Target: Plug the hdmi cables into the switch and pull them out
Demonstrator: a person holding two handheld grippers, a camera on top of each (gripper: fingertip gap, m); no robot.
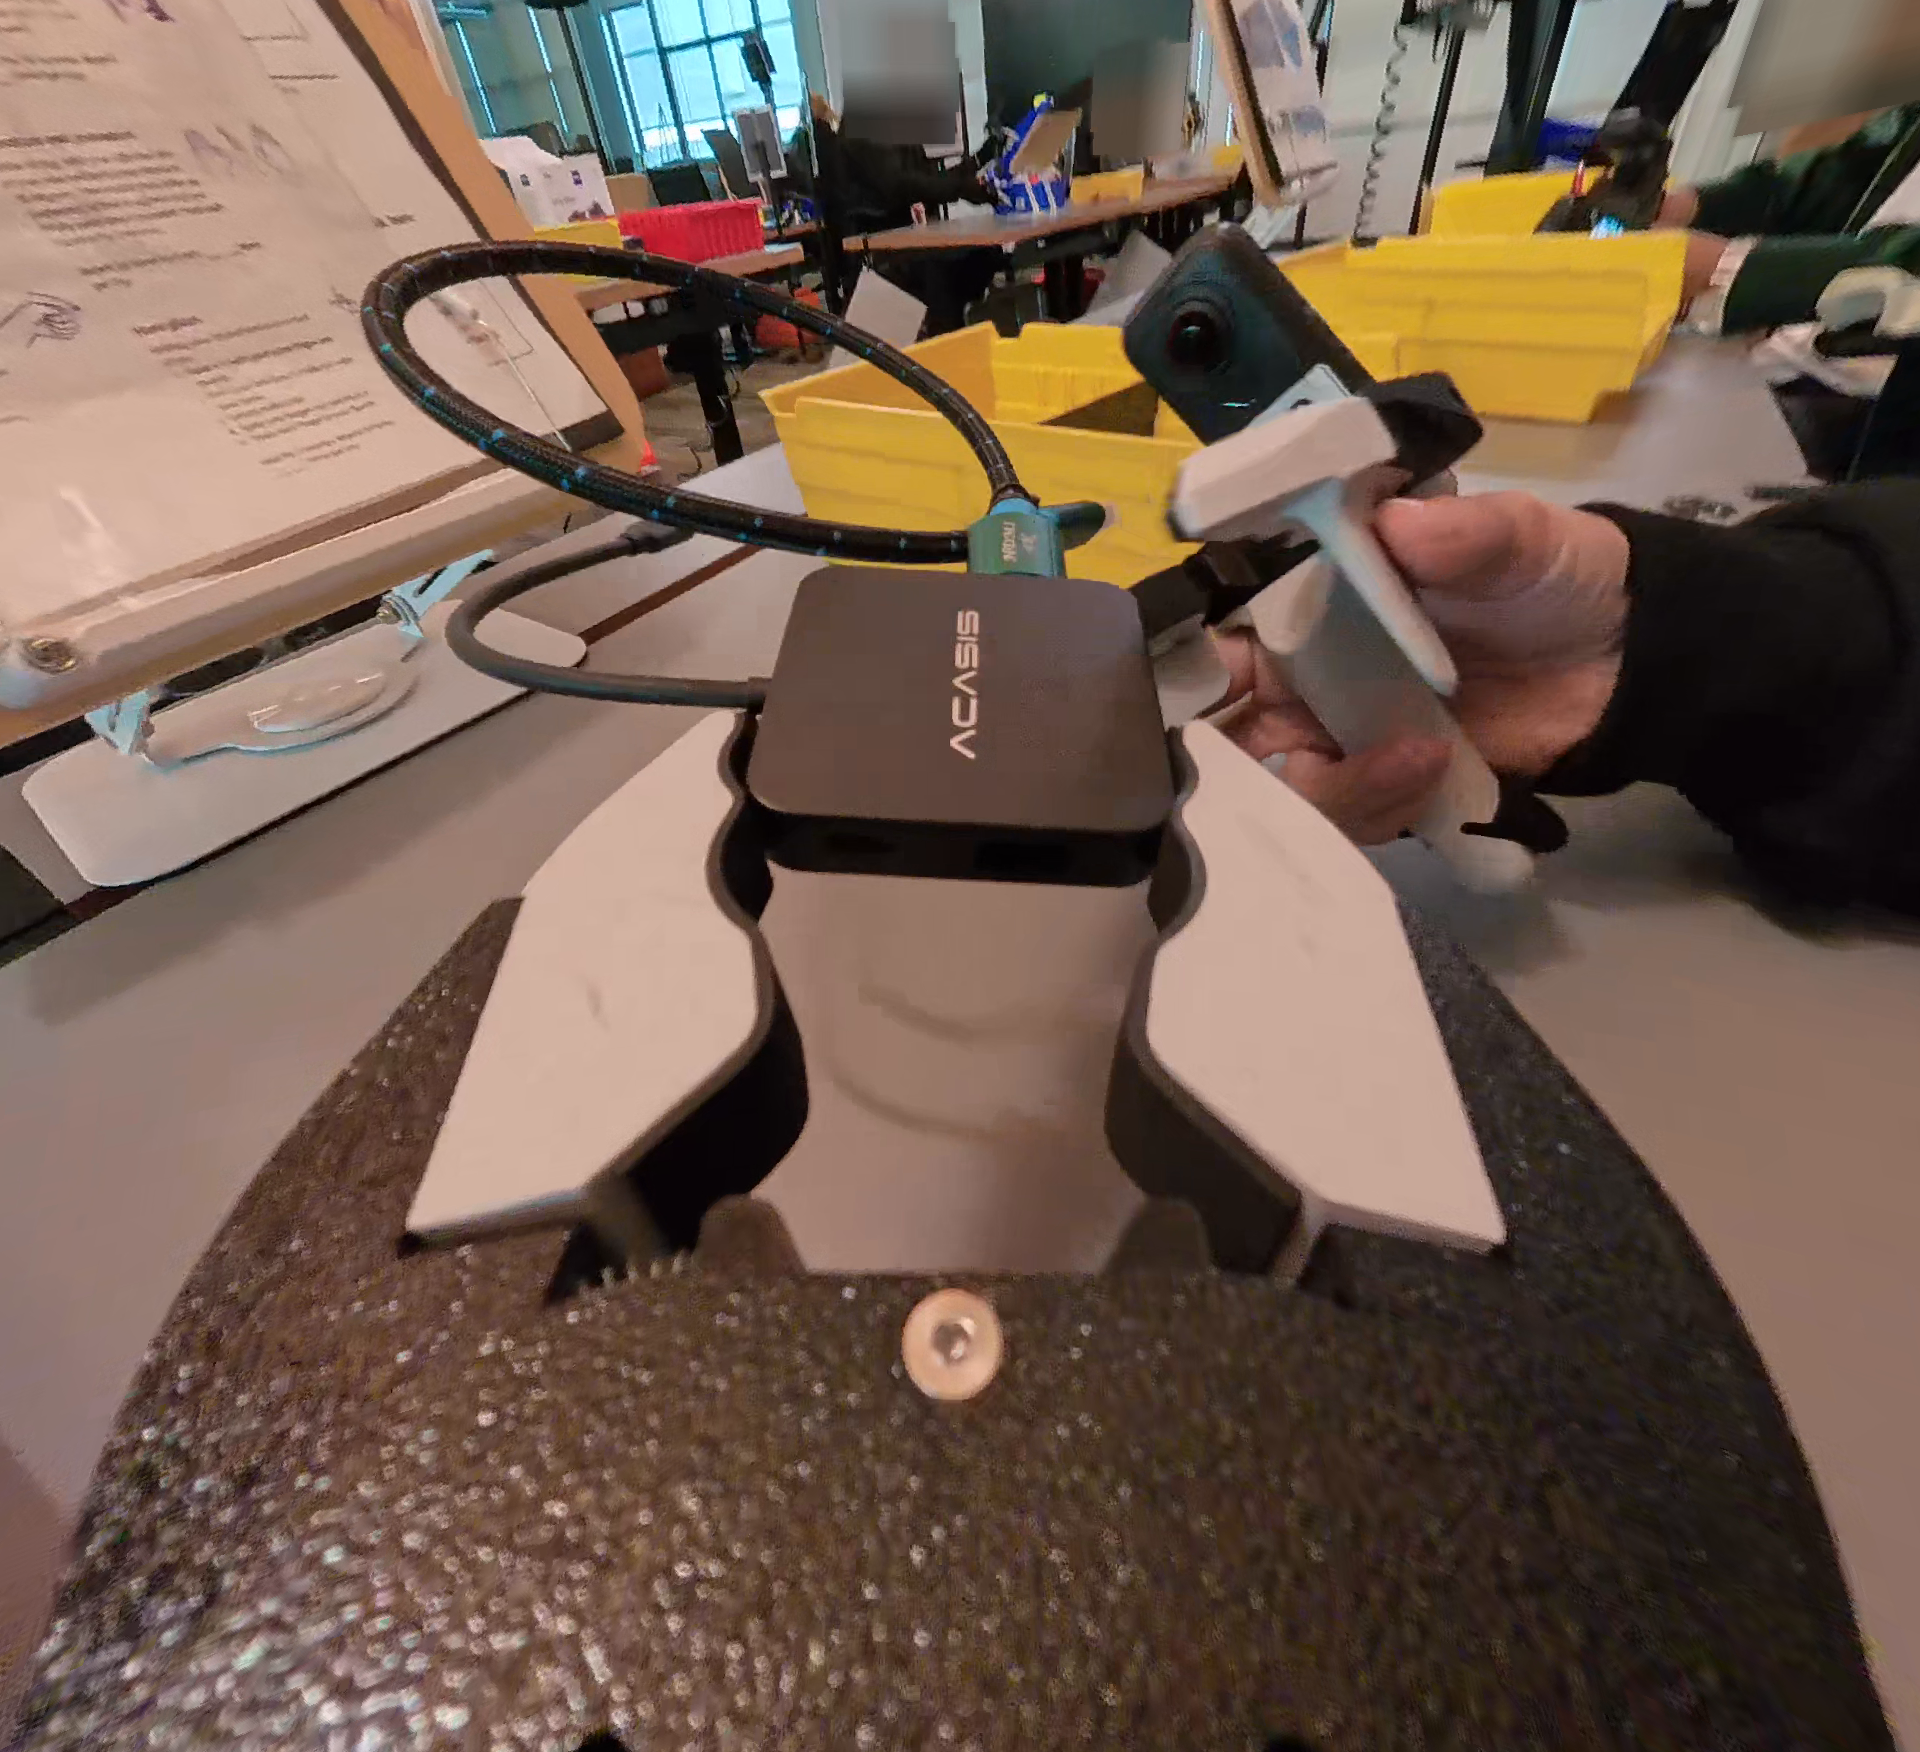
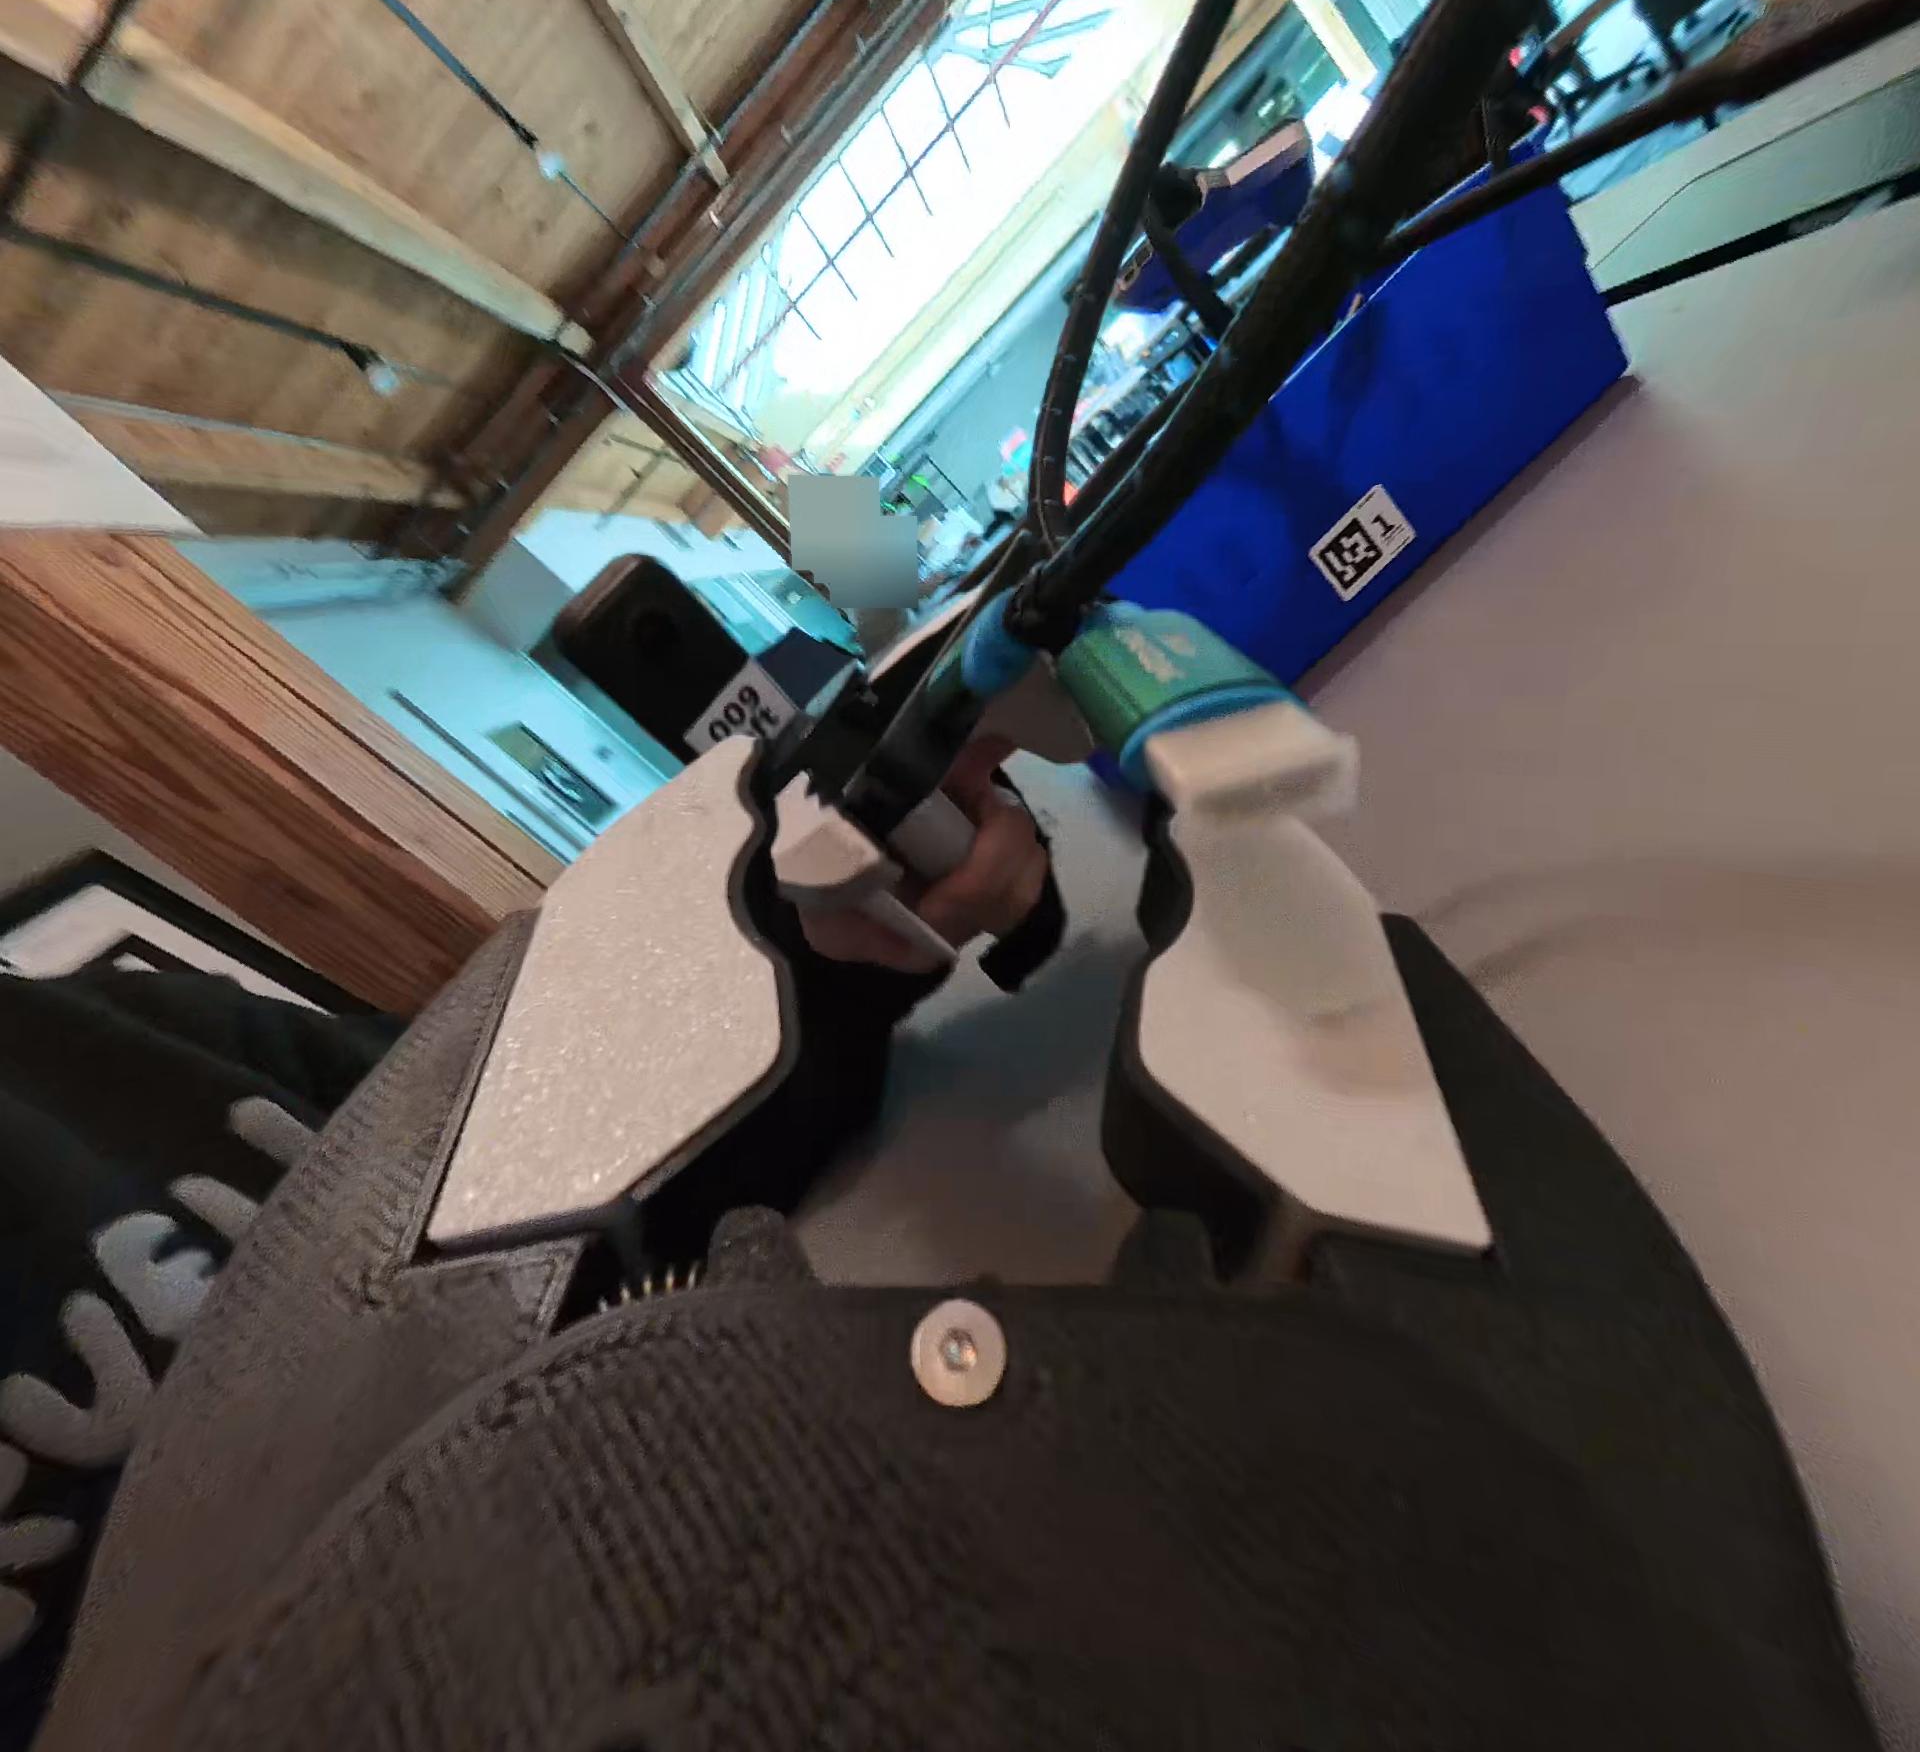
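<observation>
The left gripper [image 1: 961,767] clamps the flat, square, matte-black switch [image 1: 956,700] between its fingertips, ports facing back toward the camera. A black braided cable with blue flecks [image 1: 582,466] loops to a teal plug [image 1: 1013,544] seated in the far edge. The right gripper [image 2: 961,803] stands open; a second green plug [image 2: 1153,679], silver tip pointing right, lies beside its right fingertip.
</observation>
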